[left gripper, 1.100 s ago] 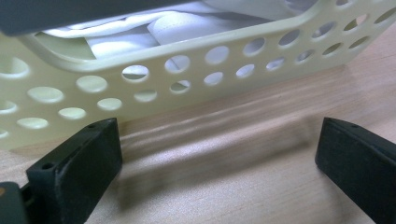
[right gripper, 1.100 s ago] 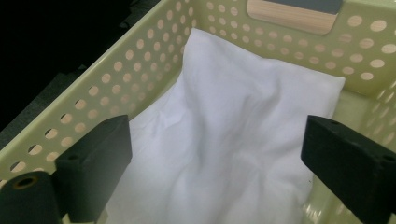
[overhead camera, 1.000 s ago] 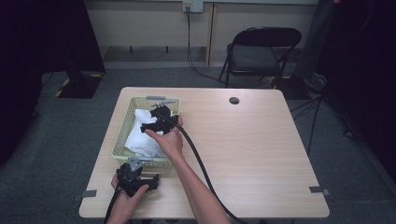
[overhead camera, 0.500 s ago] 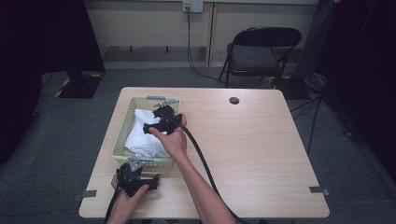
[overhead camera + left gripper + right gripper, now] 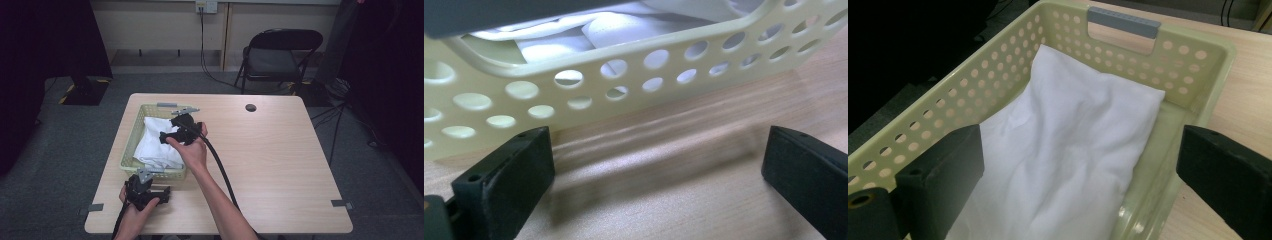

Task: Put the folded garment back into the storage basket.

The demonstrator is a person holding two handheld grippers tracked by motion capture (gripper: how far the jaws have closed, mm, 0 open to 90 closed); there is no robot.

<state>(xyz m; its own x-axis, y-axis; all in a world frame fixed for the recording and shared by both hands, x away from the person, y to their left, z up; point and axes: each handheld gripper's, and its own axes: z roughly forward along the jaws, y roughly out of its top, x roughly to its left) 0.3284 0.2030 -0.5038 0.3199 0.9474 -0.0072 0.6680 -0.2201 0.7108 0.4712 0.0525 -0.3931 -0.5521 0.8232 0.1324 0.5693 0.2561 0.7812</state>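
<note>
A person at a light wooden table (image 5: 280, 165) holds the right gripper (image 5: 176, 131) above a pale yellow perforated basket (image 5: 131, 142), its jaws spread wide and gripping nothing. In the right gripper view, the two black jaws stand well apart over a crumpled white cloth (image 5: 1063, 160) that lies inside the basket and covers most of its floor. The basket, with a grey handle (image 5: 1123, 21) on its far wall, sits toward the table's left edge, reaching from near the far edge almost to the near one. The left gripper (image 5: 145, 192) rests in the person's left hand (image 5: 132, 220) by the table's near left corner, just in front of the basket's near wall. In the left gripper view its jaws are likewise spread and empty, low over the bare wood, facing the basket's wall of holes (image 5: 589, 95), with the white cloth (image 5: 624, 30) visible over the rim. A black folding chair (image 5: 280, 55) stands on the grey floor beyond the far edge.
</note>
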